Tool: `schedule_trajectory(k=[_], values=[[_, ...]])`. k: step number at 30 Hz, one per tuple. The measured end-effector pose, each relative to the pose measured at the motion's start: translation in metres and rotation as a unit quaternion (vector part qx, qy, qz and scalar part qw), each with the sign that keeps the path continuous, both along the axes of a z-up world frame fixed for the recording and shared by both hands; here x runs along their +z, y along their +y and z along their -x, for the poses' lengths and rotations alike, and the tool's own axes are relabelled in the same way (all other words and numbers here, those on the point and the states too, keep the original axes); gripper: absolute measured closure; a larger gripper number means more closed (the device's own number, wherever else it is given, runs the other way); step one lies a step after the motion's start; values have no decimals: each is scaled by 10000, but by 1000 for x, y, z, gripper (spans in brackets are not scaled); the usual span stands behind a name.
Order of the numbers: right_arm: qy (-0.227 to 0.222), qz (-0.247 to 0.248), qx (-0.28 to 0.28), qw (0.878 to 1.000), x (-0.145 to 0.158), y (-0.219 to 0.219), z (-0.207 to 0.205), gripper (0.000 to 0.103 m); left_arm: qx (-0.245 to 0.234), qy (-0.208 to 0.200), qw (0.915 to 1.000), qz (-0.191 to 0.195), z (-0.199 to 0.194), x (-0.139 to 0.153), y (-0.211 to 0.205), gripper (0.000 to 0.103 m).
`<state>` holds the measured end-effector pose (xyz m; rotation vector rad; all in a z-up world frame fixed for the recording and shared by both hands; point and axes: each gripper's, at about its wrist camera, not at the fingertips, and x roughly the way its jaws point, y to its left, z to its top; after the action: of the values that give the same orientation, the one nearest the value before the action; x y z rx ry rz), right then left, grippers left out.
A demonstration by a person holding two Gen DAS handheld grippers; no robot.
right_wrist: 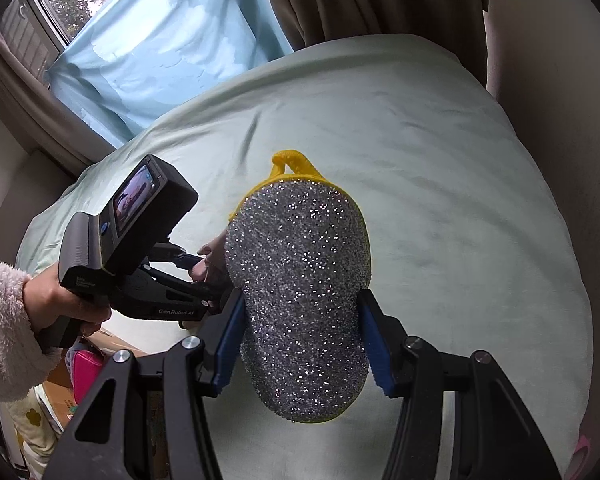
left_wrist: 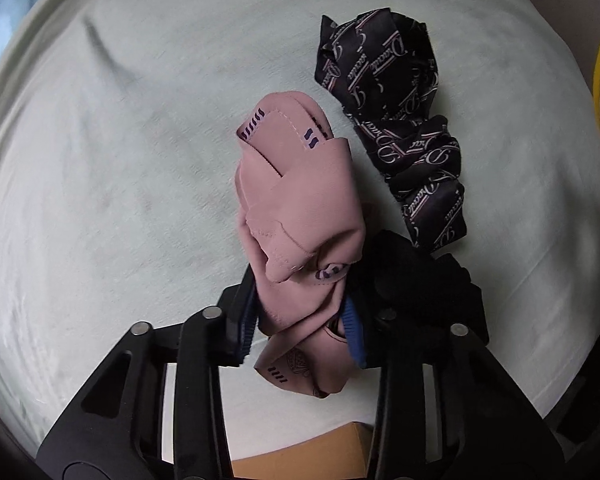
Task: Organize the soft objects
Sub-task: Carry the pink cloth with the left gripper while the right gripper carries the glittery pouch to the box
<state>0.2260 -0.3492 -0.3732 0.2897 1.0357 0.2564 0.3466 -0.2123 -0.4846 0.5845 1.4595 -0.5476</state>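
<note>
- My left tool (left_wrist: 300, 328) points down at the bed (left_wrist: 112, 168), its blue pads pinching a crumpled pink cloth (left_wrist: 300, 208) with short dark dashes printed along its seams; the bundle bulges past the pads and lies on the pale green sheet.
- Just beside it, on its right in my left wrist view, lies a twisted black scarf (left_wrist: 396, 120) with pale script lettering, and a plain black cloth (left_wrist: 424, 280) sits against my tool's right finger.
- My right tool (right_wrist: 300, 344) is pressed on a silver glitter sponge (right_wrist: 300, 288) with a yellow rim and a yellow loop at its far end, held over the bed.
- The sponge hides most of the pink cloth from my right wrist camera; only a sliver shows past its left edge.
- My left hand (right_wrist: 60, 300), in a fluffy white sleeve (right_wrist: 4, 320), grips the left tool's handle.
- A brown box (left_wrist: 300, 452) is cut off at the bottom of the left wrist view.
</note>
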Motion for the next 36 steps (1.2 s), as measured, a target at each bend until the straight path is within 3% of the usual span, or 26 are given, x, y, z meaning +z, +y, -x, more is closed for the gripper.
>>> schedule_trajectory(k=[2, 10, 17, 23, 29, 34, 36], values=[[-5, -19, -11, 10000, -1, 0, -1, 52, -55, -33, 10000, 35, -2, 1, -5, 84], [-62, -46, -9, 10000, -1, 6, 1, 52, 192, -189, 9993, 275, -16, 16, -7, 87], [-179, 0, -20, 9998, 15, 9, 7, 52, 330, -473, 9967, 566, -11, 56, -4, 87], [-416, 118, -5, 9991, 59, 15, 16, 52, 396, -856, 9915, 893, 8, 123, 1, 87], [-670, 317, 92, 9972, 120, 30, 37, 52, 564, -1265, 9825, 1243, 38, 199, 23, 87], [-804, 350, 217, 9959, 176, 52, 59, 52, 853, -1516, 9733, 1499, 76, 260, 65, 87], [-855, 393, 321, 9950, 194, 66, 68, 52, 977, -1617, 9698, 1539, 95, 273, 88, 87]])
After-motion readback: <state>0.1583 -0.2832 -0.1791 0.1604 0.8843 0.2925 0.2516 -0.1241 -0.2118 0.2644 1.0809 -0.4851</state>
